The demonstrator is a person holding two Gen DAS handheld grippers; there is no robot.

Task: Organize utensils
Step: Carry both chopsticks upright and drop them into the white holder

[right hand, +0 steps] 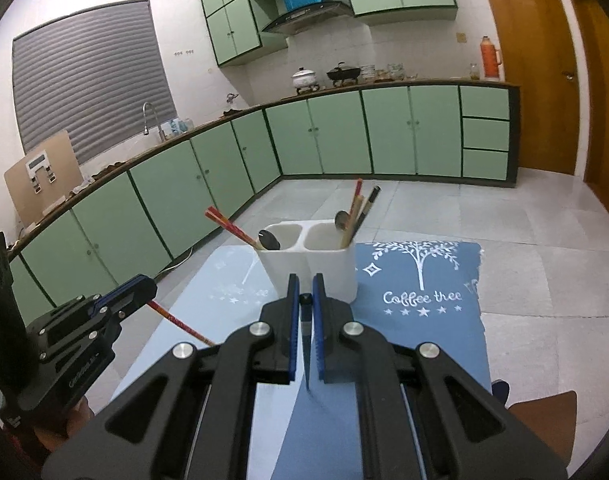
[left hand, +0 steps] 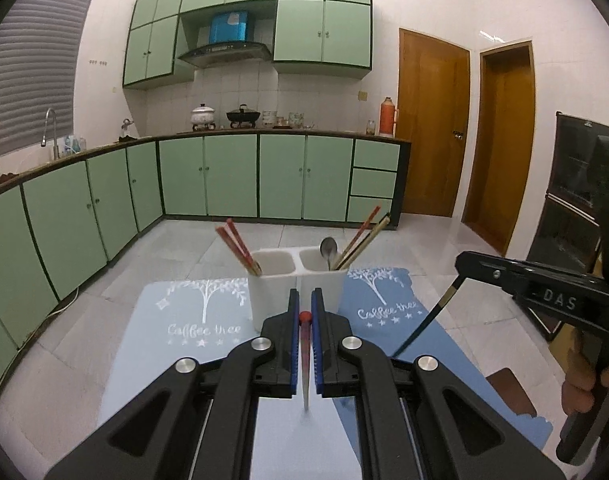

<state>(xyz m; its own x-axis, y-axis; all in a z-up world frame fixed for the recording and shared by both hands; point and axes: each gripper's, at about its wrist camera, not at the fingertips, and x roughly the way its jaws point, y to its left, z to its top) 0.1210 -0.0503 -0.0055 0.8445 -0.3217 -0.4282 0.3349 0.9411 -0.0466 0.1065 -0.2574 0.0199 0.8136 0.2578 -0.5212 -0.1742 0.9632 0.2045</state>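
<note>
Green cabinets [left hand: 208, 176] lined the far walls of the kitchen, and a glass table [left hand: 176, 364] carried two blue mats printed "Coffee tree", a pale one [left hand: 192, 316] and a darker one [right hand: 420, 300]. Just ahead of both of my grippers stood the white two-compartment holder [left hand: 300, 276], straddling the seam between the mats. From my left gripper [left hand: 305, 312] I saw its fingers pinched on a red chopstick [left hand: 305, 344], whose red tip poked up between the blue pads [left hand: 293, 320] while the shaft ran down toward the glass. My right gripper [right hand: 305, 300] was likewise clamped on a dark chopstick [right hand: 305, 336], held nearly upright between its pads. Seen from the left camera, that dark chopstick [left hand: 428, 320] slanted down from the right gripper [left hand: 462, 264] off to my right, well apart from the holder. In the holder's left compartment leaned a pair of red chopsticks [left hand: 236, 246]; the right camera also showed a dark spoon-like head [right hand: 269, 239] there. In the right compartment stood a metal spoon [left hand: 329, 250] and several more chopsticks [left hand: 364, 236], red, tan and dark, fanned away to the right.
</note>
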